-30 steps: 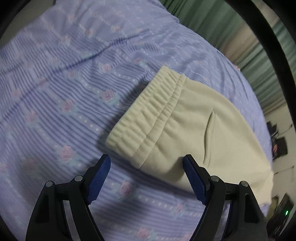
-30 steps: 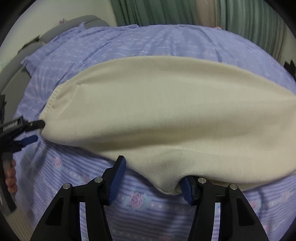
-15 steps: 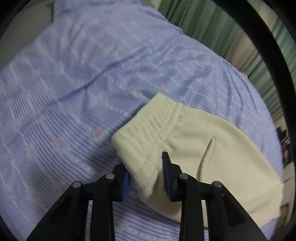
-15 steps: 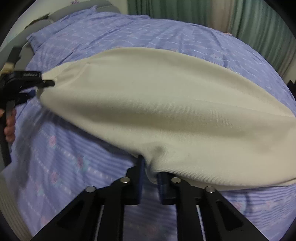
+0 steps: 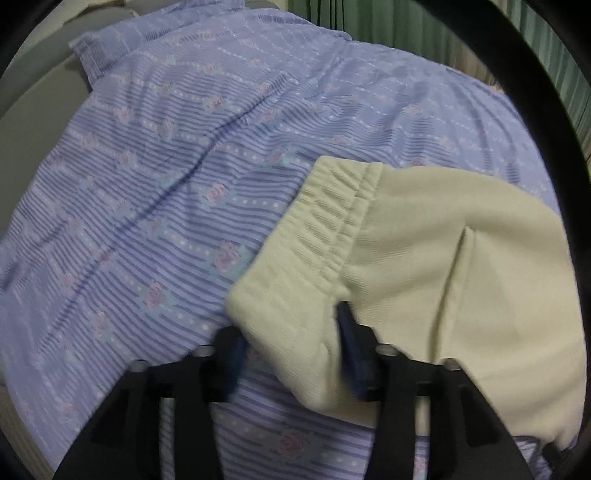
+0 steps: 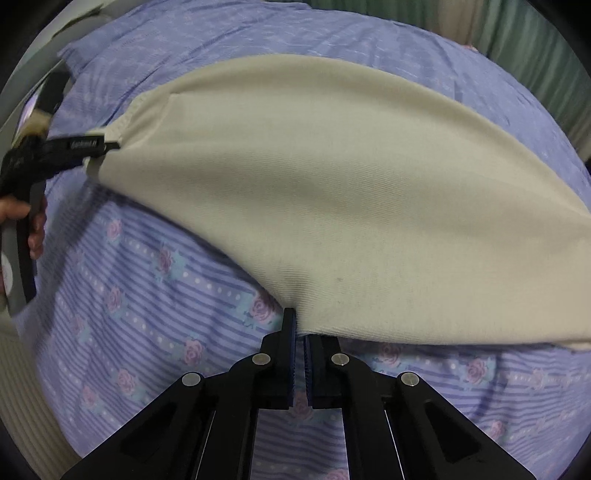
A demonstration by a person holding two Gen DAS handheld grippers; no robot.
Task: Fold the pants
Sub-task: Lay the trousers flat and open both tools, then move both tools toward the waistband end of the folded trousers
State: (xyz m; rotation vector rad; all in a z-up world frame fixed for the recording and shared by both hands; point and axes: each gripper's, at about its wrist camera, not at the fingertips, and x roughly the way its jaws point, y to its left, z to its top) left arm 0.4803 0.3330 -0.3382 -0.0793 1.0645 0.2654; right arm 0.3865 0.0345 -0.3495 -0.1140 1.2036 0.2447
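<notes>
Pants (image 6: pixel 332 192) of cream knit fabric with a ribbed elastic waistband (image 5: pixel 325 221) lie stretched across a bed covered by a lavender striped sheet printed with pink roses (image 5: pixel 147 206). Writing: the left tongs (image 6: pixel 110 146) carry a line of white lettering on the upper finger in the right wrist view; it is too blurred to read. No label shows on the pants.

Left tongs (image 5: pixel 291 347): jaws part-way apart and opening, blurred by motion. The near waistband corner sits between the blue pads (image 5: pixel 351 343); the right pad presses on the fabric, the left pad is just beside it. A hand (image 6: pixel 33 221) holds the handle at far left.

Right tongs (image 6: pixel 300 332): jaws fully closed, pinching the near edge of the pants fabric at the middle of the garment, which is lifted off the sheet there.

Green curtains (image 5: pixel 388 22) hang beyond the bed.
</notes>
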